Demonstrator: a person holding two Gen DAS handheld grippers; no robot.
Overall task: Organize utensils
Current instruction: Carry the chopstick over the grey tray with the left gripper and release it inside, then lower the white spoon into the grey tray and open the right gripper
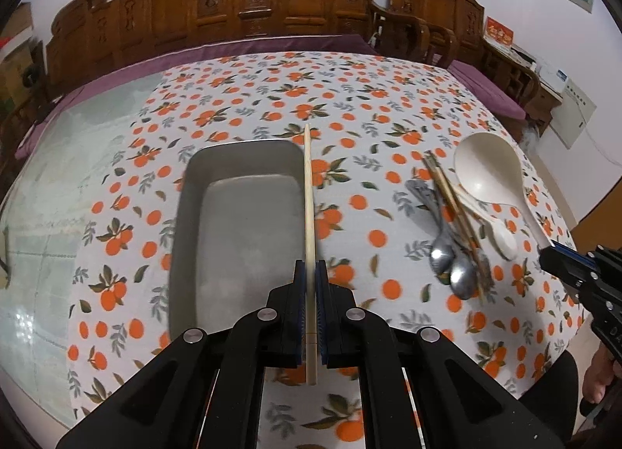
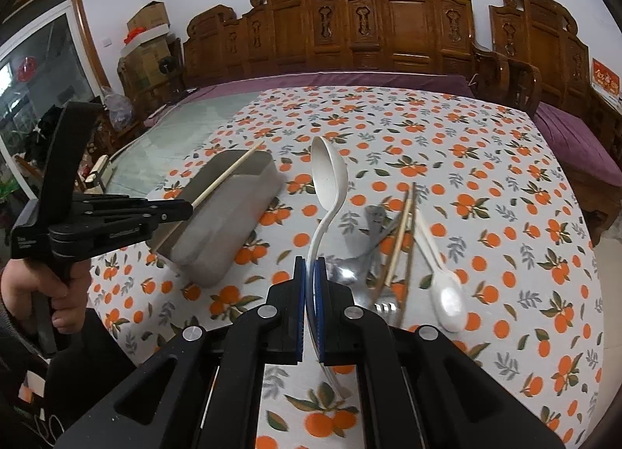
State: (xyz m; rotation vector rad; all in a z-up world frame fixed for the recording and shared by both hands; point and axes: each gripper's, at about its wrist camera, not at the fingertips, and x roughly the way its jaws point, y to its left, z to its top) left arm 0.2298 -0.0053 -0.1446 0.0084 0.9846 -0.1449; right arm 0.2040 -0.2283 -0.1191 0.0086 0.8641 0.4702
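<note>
Obs. 1: my left gripper (image 1: pixel 310 282) is clamped on a single pale wooden chopstick (image 1: pixel 308 192). The stick runs forward from between the pads, along the right rim of the grey metal tray (image 1: pixel 182 215), its tip reaching past the tray's far edge. In the right wrist view the same chopstick (image 2: pixel 229 175) slants up and away across the tray (image 2: pixel 233 239), held off the cloth.

Obs. 2: my right gripper (image 2: pixel 310 278) is clenched on the handle of the large white ladle (image 2: pixel 330 177). The bowl stands upright ahead of the pads, raised above the table. From the left wrist view the ladle (image 1: pixel 488 167) shows at the right, its handle running down to the right gripper (image 1: pixel 554 254).

Obs. 3: the tray holds nothing that I can see. It sits left of centre on the cloth.

Obs. 4: the remaining utensils lie in a loose heap right of the tray, well apart from it: two metal spoons (image 1: pixel 453 262), a bundle of chopsticks (image 1: pixel 453 200) crossing over them, a small white spoon (image 1: pixel 501 235), and a fork (image 2: pixel 383 307) whose tines show near the right gripper. They overlap; the exact stacking I cannot tell.

Obs. 5: the table carries an orange-print tablecloth (image 1: pixel 369 99), with bare glass tabletop (image 1: pixel 77 161) at the left. Carved wooden benches (image 2: pixel 408 29) with purple cushions stand behind.
</note>
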